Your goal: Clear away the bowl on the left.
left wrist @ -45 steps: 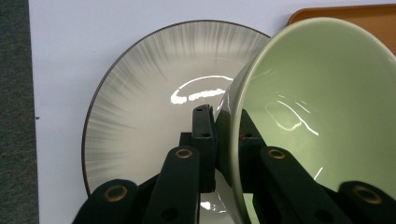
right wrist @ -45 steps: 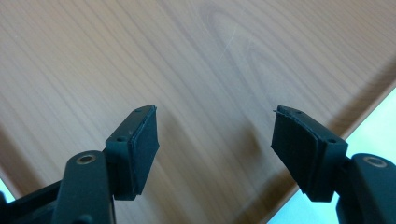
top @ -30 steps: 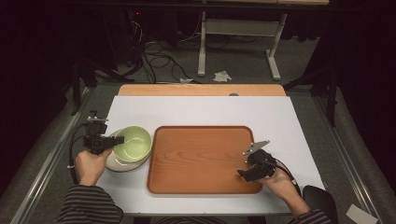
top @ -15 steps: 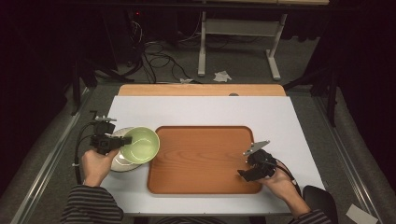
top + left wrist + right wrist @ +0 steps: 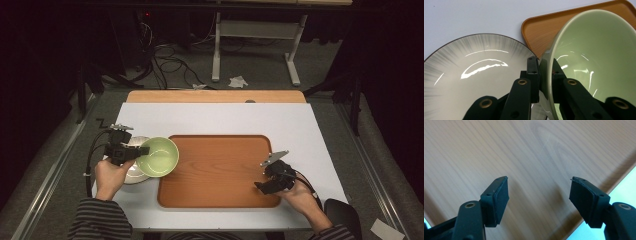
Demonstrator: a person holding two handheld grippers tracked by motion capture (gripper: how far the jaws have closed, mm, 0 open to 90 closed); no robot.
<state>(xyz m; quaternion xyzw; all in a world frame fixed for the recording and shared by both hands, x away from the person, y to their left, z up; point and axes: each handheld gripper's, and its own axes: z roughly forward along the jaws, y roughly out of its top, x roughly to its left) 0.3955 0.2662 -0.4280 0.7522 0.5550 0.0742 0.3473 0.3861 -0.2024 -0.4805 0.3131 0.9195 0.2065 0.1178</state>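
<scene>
**Reader:** While the person sits at the table (image 5: 225, 117), what is each hand doing?

**Describer:** From above, the left tool (image 5: 144, 150) is clenched on the rim of a pale green bowl (image 5: 159, 156). In the left gripper view one black jaw presses the bowl's outer wall and the other sits inside it, with the rim (image 5: 549, 75) pinched between them. The bowl hangs tilted, its opening turned toward the tool's far side.

**Reader:** Where is the bowl in relation to the other things?

**Describer:** It is held above a white plate with grey streaks (image 5: 474, 75), which lies under and behind the tool. Just ahead of the tool, past the bowl, is the near corner of a wooden tray (image 5: 220, 170). The bowl's far edge already overlaps that corner in the high view.

**Reader:** And the right hand?

**Describer:** The right tool (image 5: 539, 195) is released, jaws wide apart with nothing between them. It hovers over the tray's opposite end, near the tray's edge, well apart from the bowl.

**Reader:** So what does the coming move depend on?

**Describer:** I judge the bowl is bound for the tray. The tray's bare wood stretches straight ahead of the left tool, its long side running away toward the right tool. The left hand is the nearer one.
</scene>
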